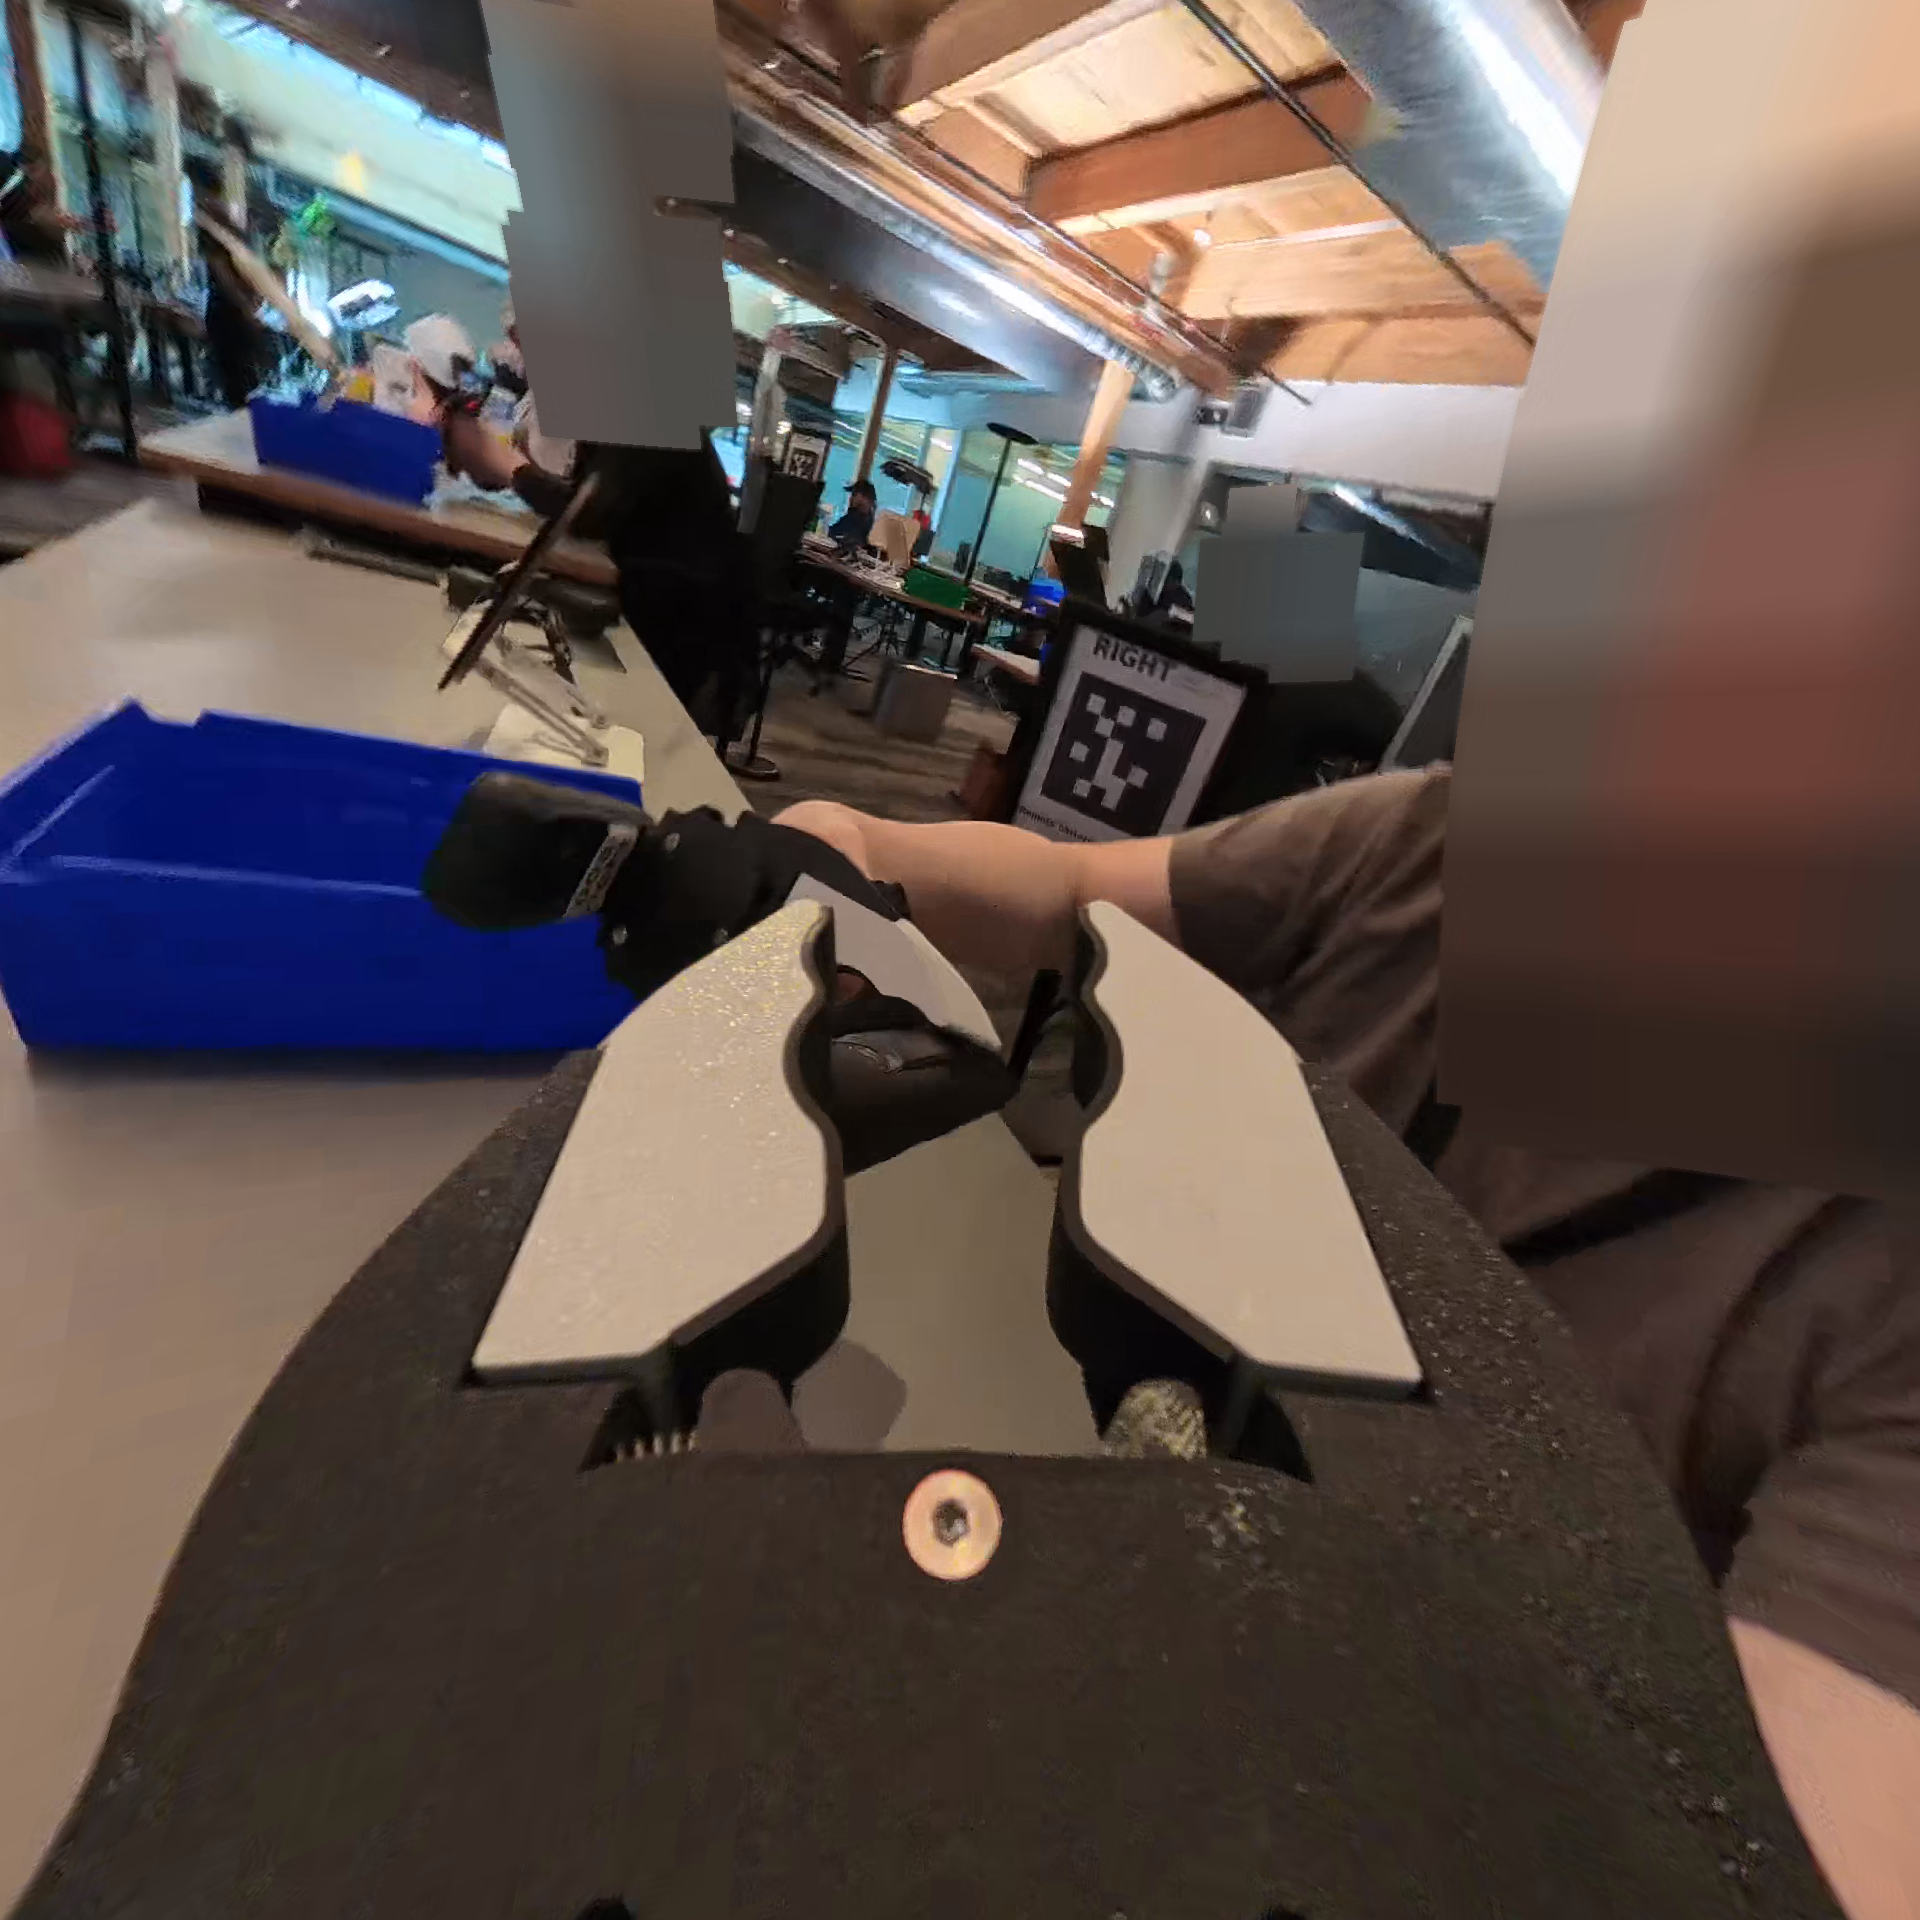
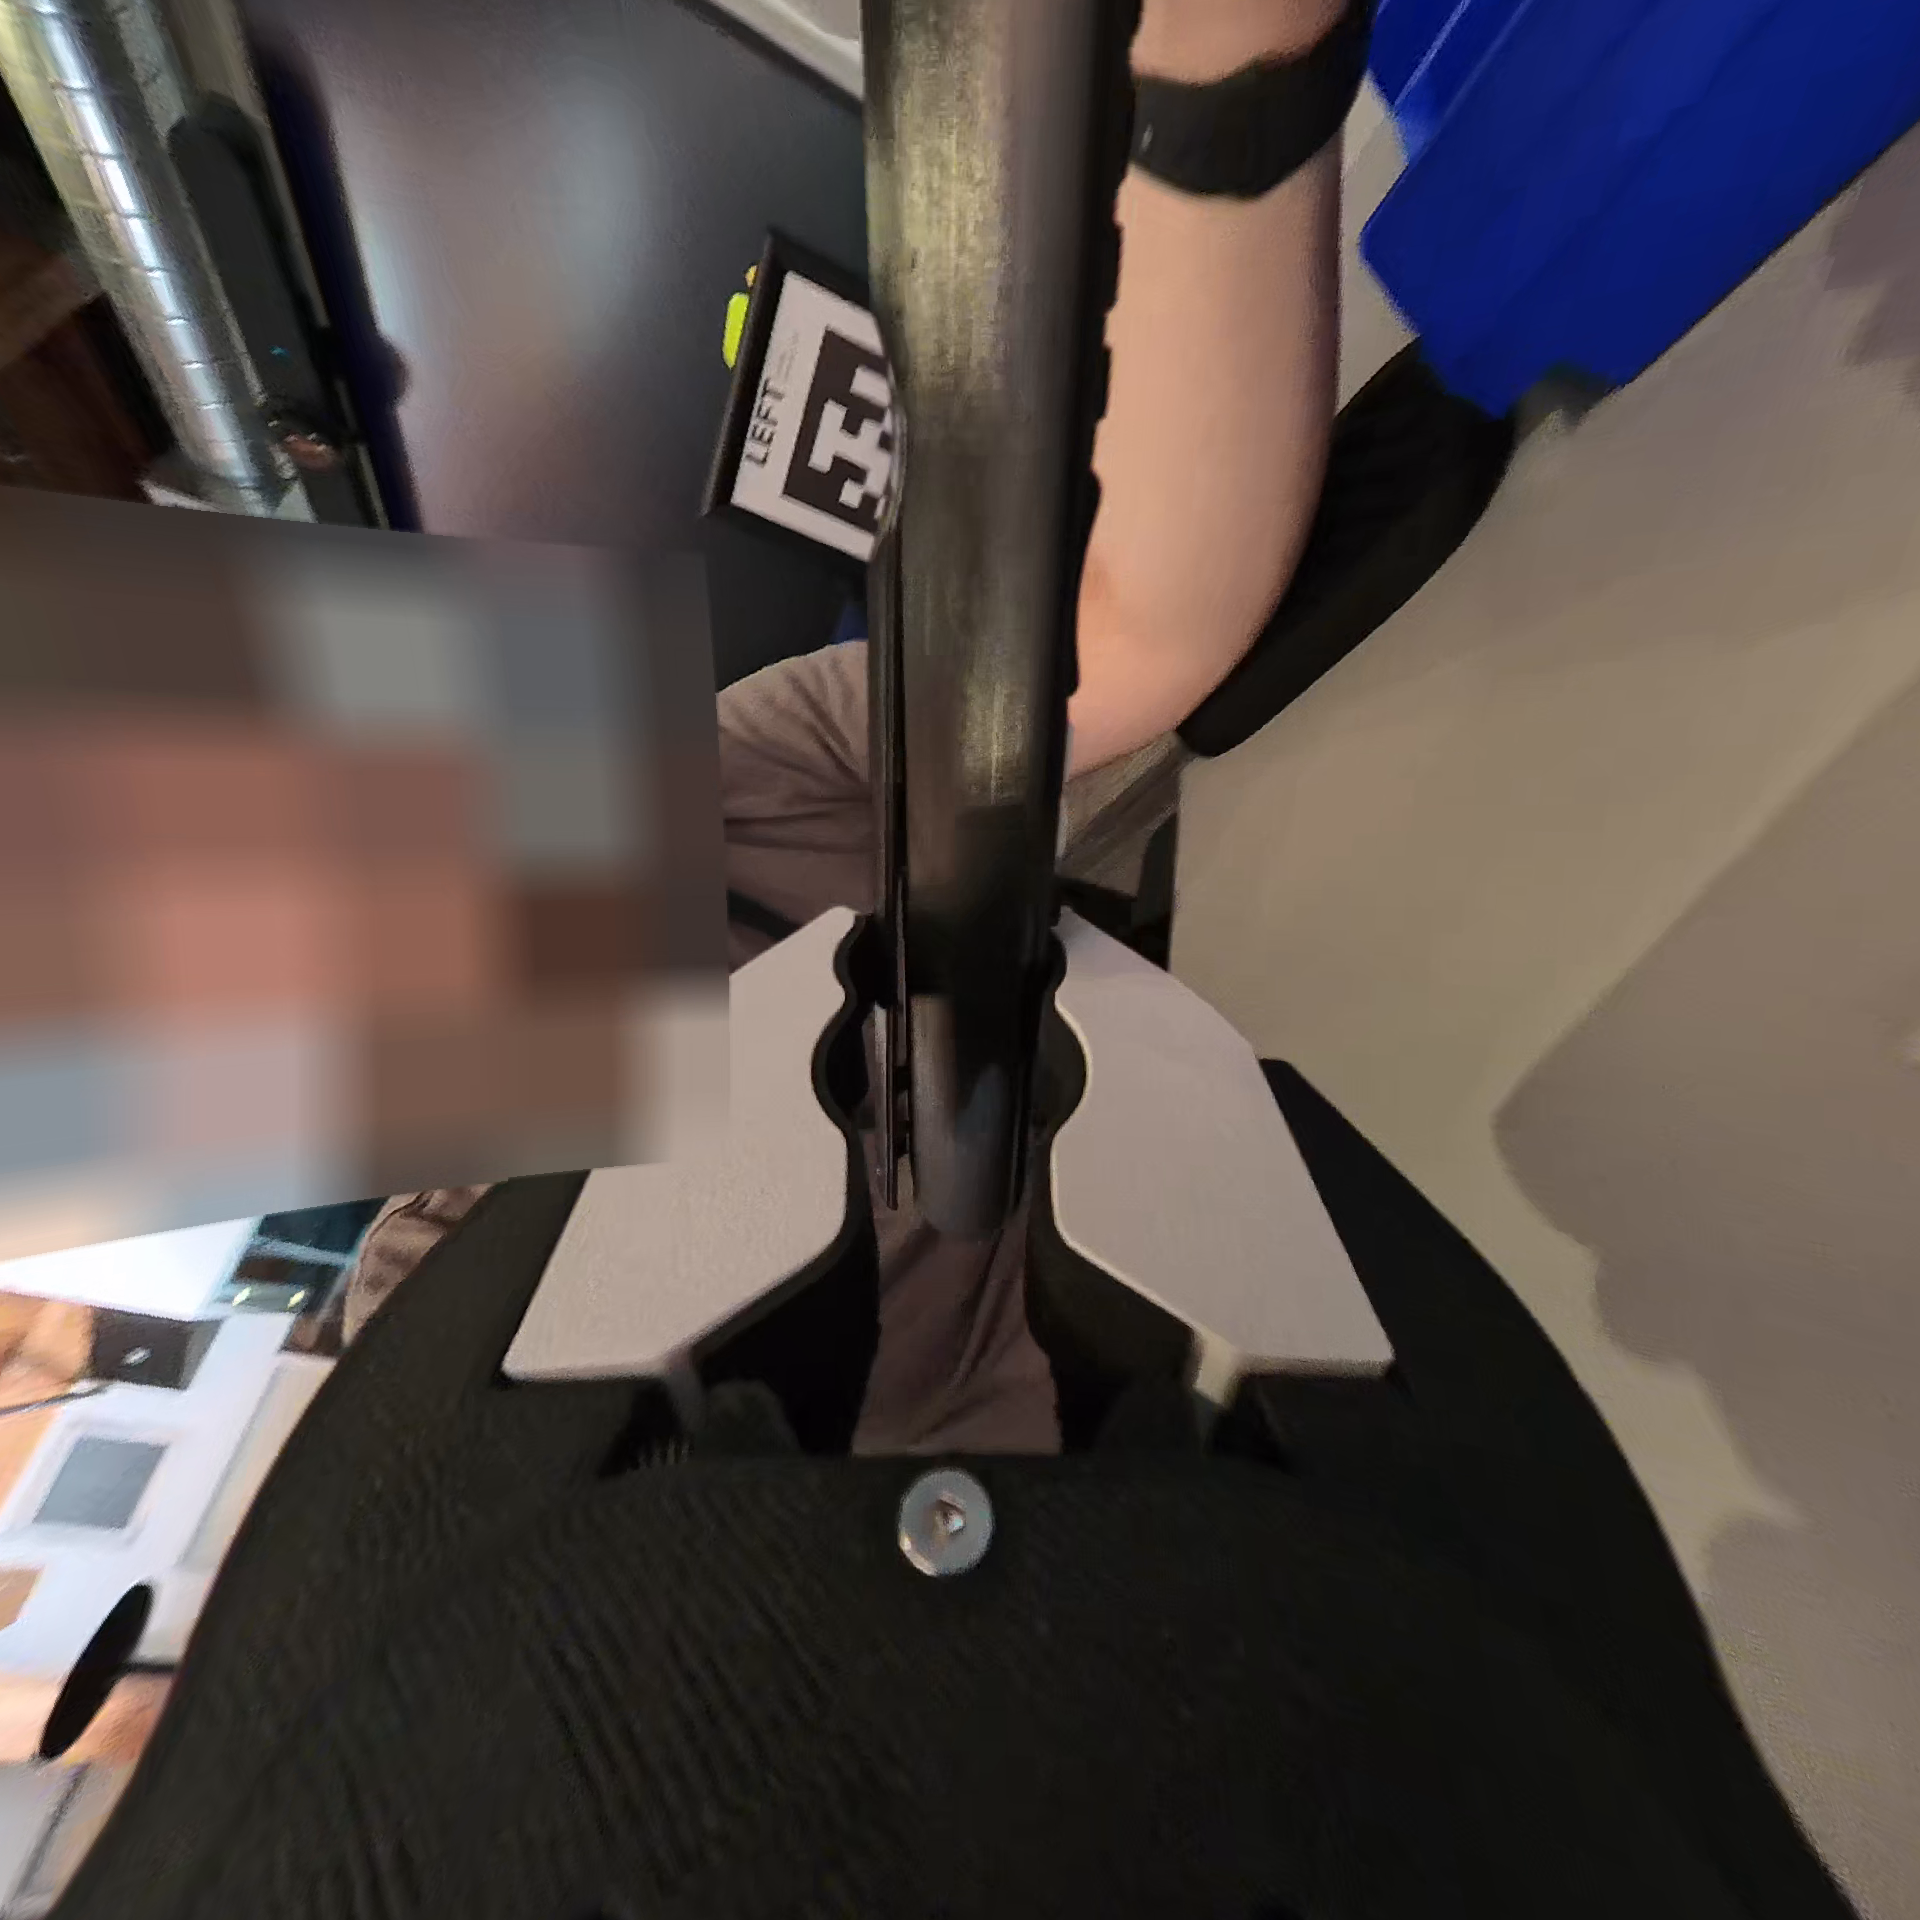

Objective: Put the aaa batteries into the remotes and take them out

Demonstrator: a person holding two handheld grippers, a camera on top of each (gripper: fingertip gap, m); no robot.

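My right gripper [image 2: 951, 940] is shut on a long dark remote [image 2: 966, 416], seen edge-on and reaching away from the camera. A thin black plate runs along the remote's left side. In the left wrist view the right gripper [image 1: 675, 894] is held by a hand over the front of the blue bin, and the remote's rounded black end [image 1: 520, 847] sticks out to the left. My left gripper [image 1: 951, 925] is open and empty, a little above the grey table, its fingers pointing at the right gripper. No batteries show in either view.
A blue bin [image 1: 208, 935] stands on the grey table [image 1: 208, 1247] to the left; it also shows in the right wrist view [image 2: 1662, 156]. A tilted stand [image 1: 520, 623] is behind it. The person's arm [image 1: 1299, 914] and body fill the right. The table edge runs past the bin.
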